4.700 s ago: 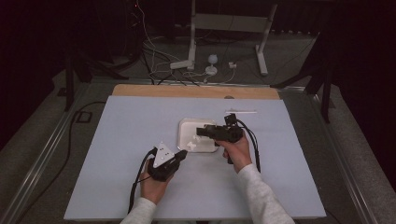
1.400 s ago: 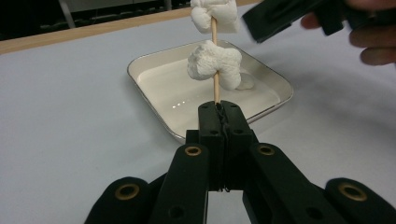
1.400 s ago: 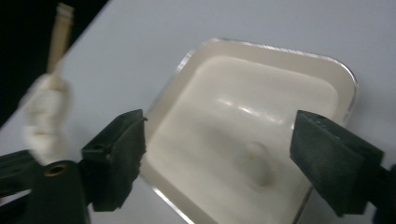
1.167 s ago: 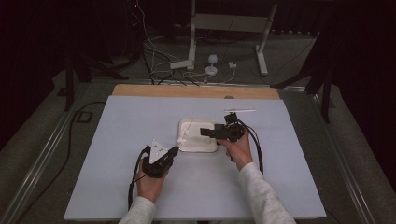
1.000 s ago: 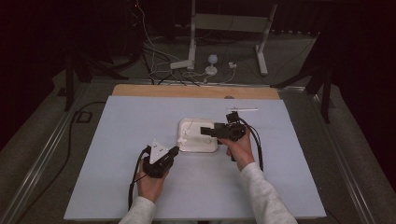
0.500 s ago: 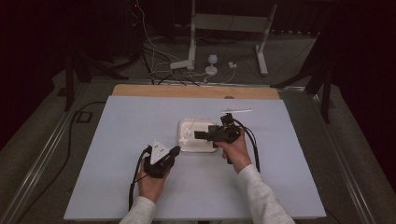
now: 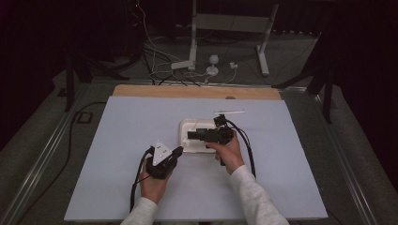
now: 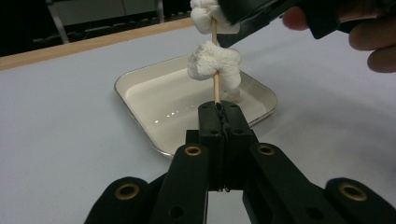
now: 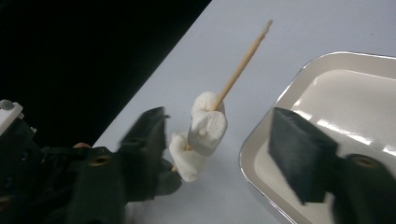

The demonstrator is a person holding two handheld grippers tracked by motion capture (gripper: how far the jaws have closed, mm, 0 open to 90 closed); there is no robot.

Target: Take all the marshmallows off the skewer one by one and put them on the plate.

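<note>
- Wooden skewer [image 8: 215, 88] is standing upright, its lower end clamped in the fully closed left tongs [image 8: 219, 109], just beside the white tray [image 8: 140, 100] on the pale surface [image 7: 131, 122].
- Two marshmallows [image 9: 200, 135] are sitting threaded on it.
- Right tongs [image 9: 219, 149] are hanging wide open around the marshmallows, gripping nothing.
- For a clean push, the left hand [image 7: 152, 185] should be holding the skewer steady while the right squeezes gently, sliding along the stick.
</note>
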